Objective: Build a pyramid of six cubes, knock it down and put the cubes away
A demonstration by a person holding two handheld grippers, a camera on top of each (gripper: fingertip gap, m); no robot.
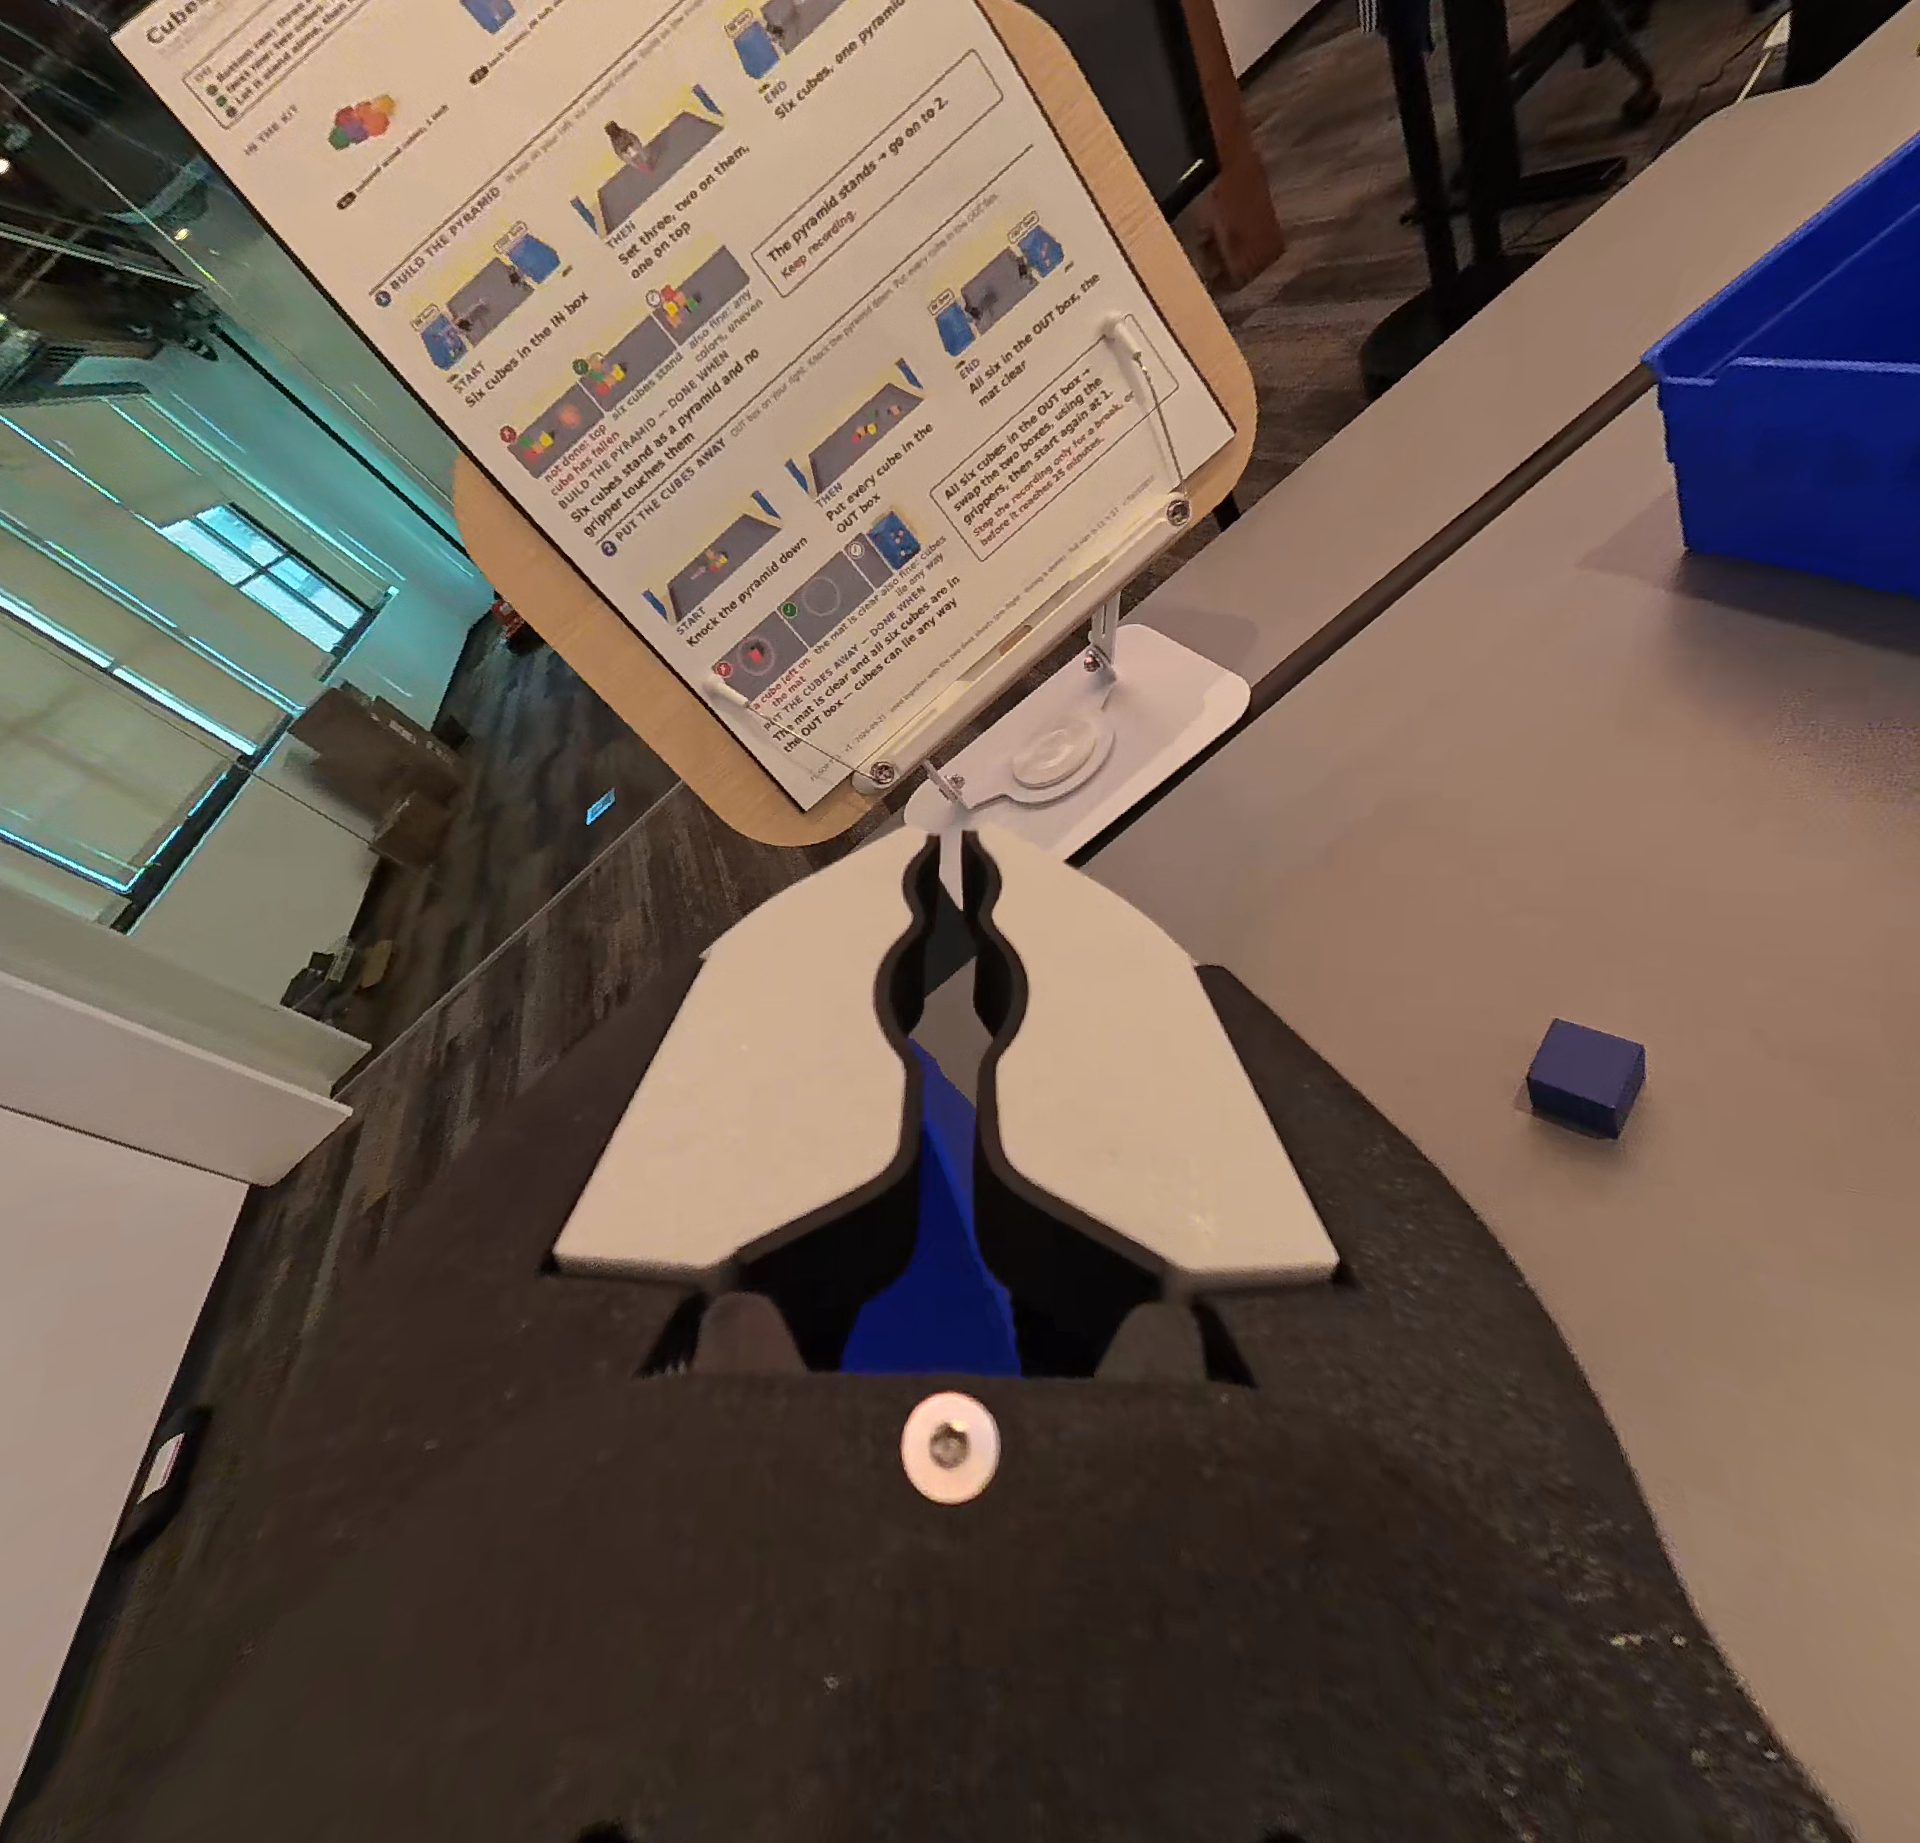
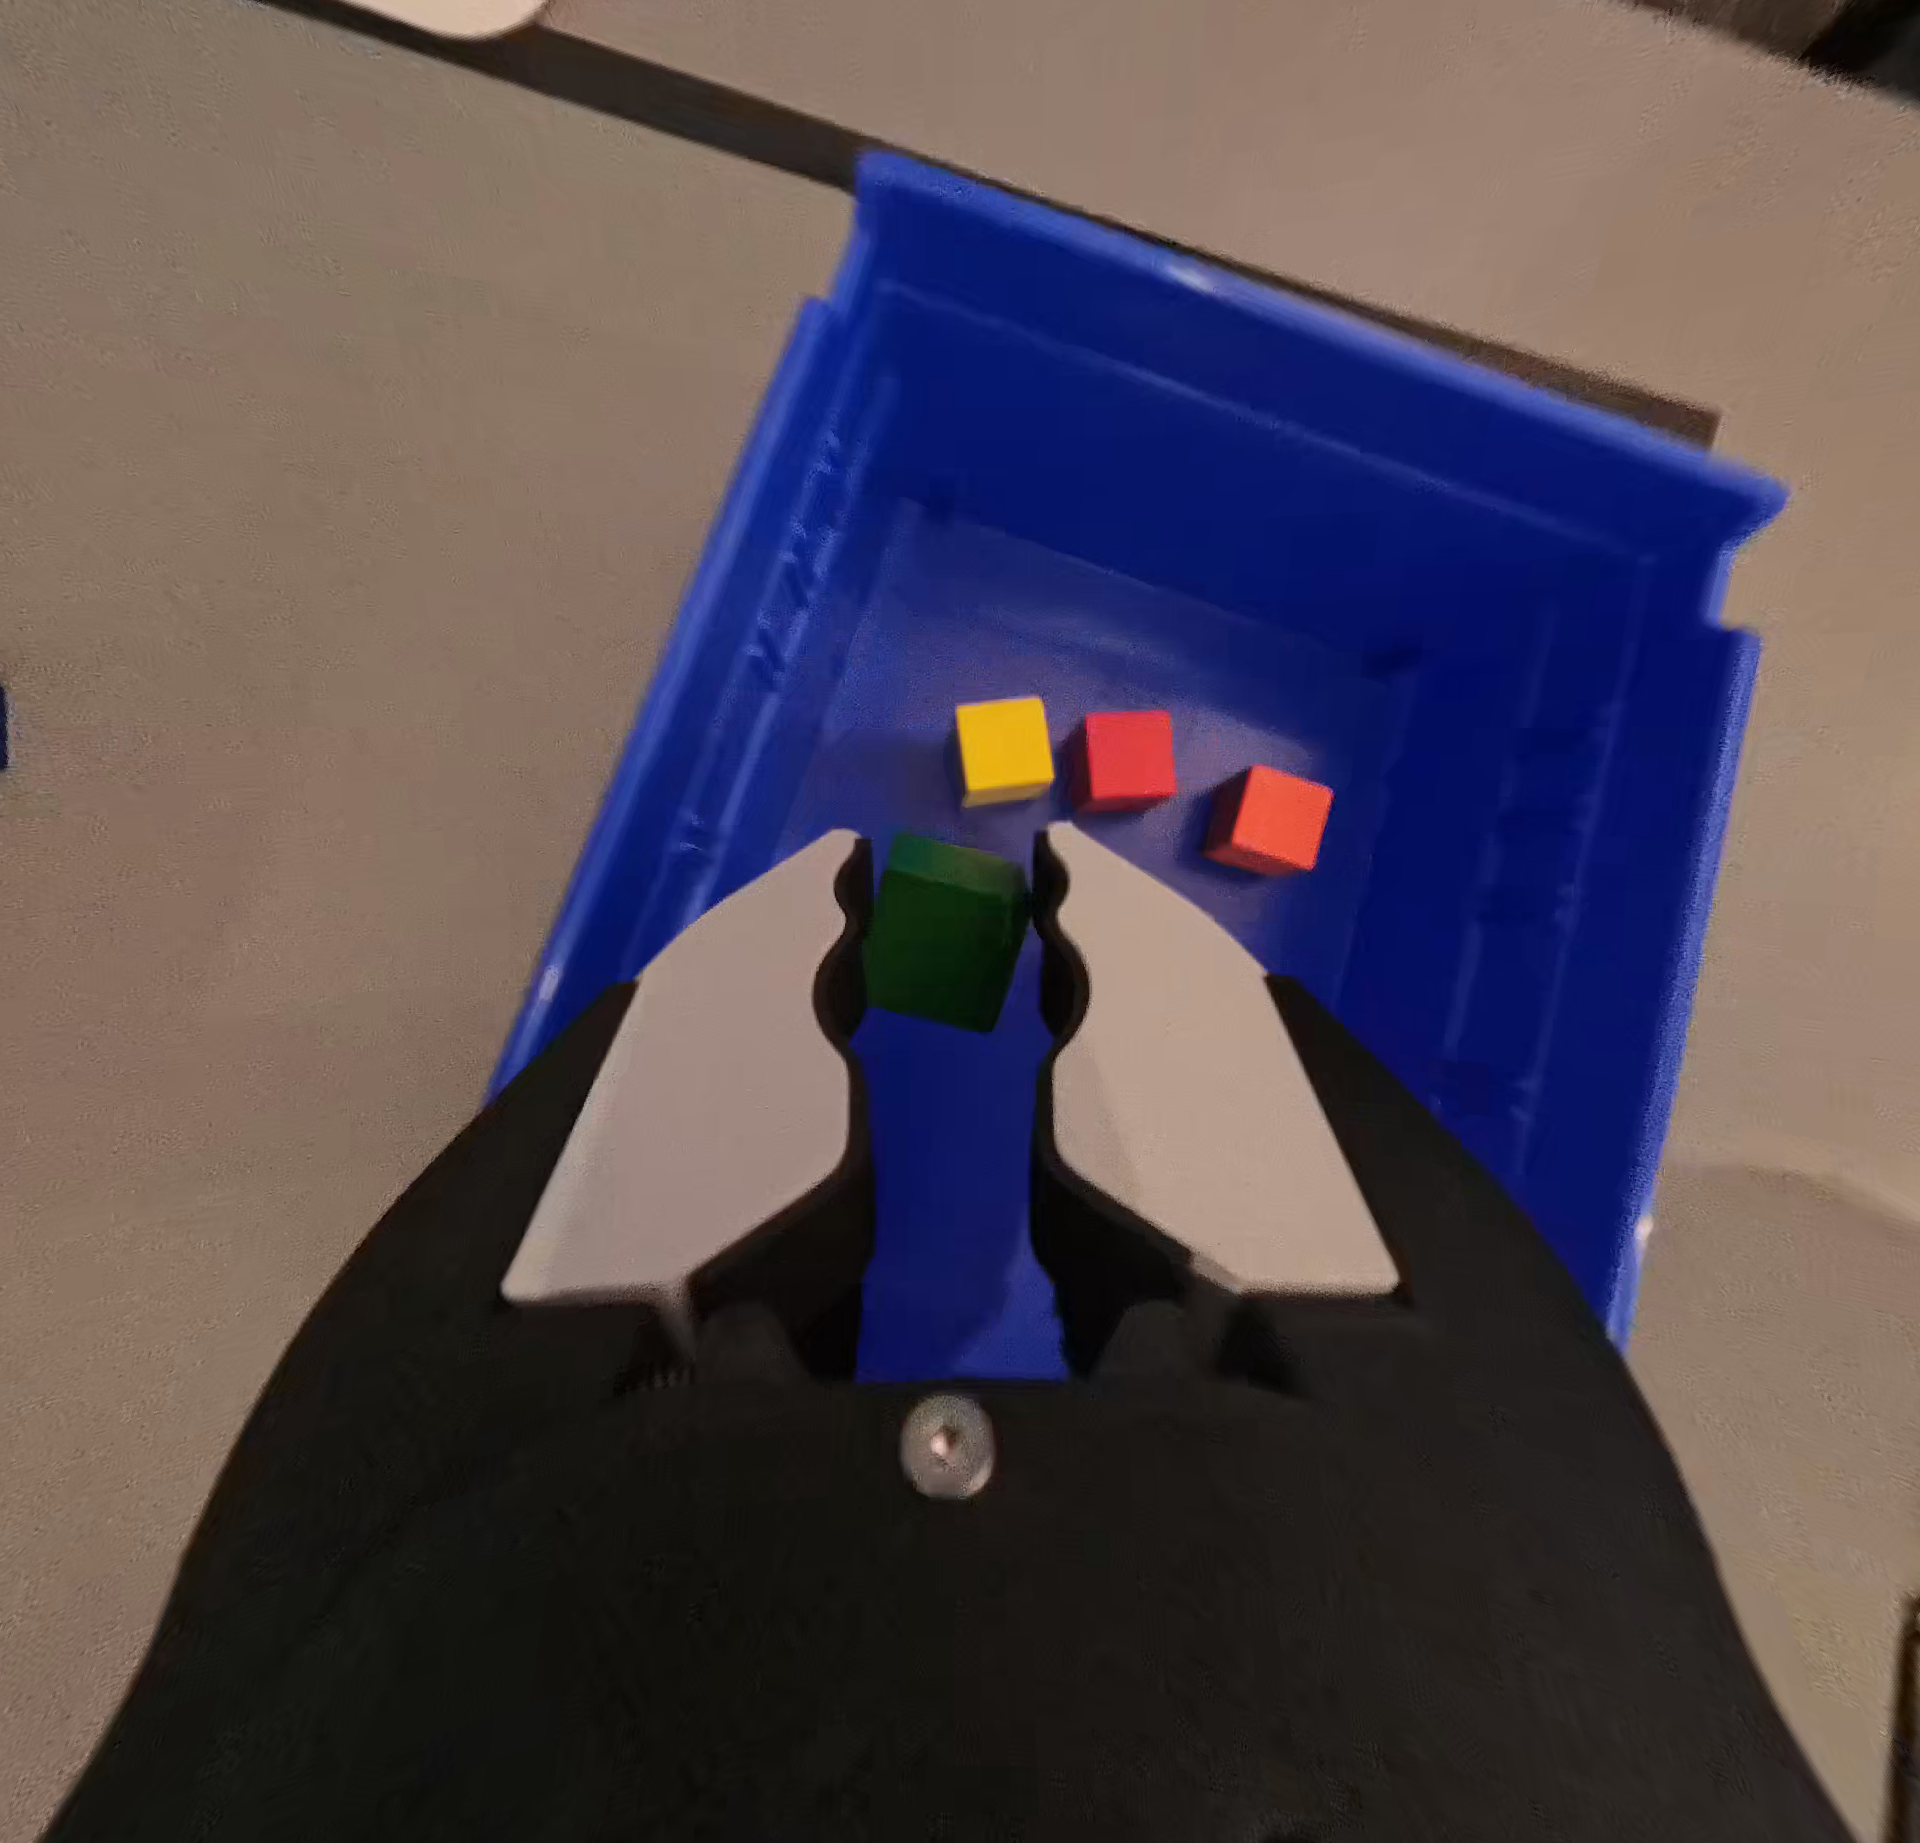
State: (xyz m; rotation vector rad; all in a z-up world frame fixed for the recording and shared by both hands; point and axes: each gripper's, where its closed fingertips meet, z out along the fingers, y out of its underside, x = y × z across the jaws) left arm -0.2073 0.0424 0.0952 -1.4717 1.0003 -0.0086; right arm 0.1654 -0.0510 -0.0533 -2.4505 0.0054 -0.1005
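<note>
In the right wrist view my right gripper [image 2: 948, 843] hangs over an open blue box [image 2: 1247, 339] and is shut on a green cube [image 2: 940, 946], which sits tilted between the fingertips. A yellow cube [image 2: 1003, 749], a red cube [image 2: 1127, 759] and an orange cube [image 2: 1270, 819] lie on the box floor just beyond it. In the left wrist view my left gripper [image 1: 951, 848] is shut and empty, held above the table's left end. A dark blue cube [image 1: 1584, 1076] lies alone on the grey table [image 1: 1351, 962] to its right.
An instruction sheet on a wooden stand [image 1: 790, 359] rises just ahead of the left gripper on a white base [image 1: 1143, 713]. A blue box [image 1: 1818, 391] stands at the far right of that view. Blue plastic [image 1: 935, 1243] shows below the left fingers. Floor lies beyond the table's left edge. About 40 cm separates my left fingertips from my right.
</note>
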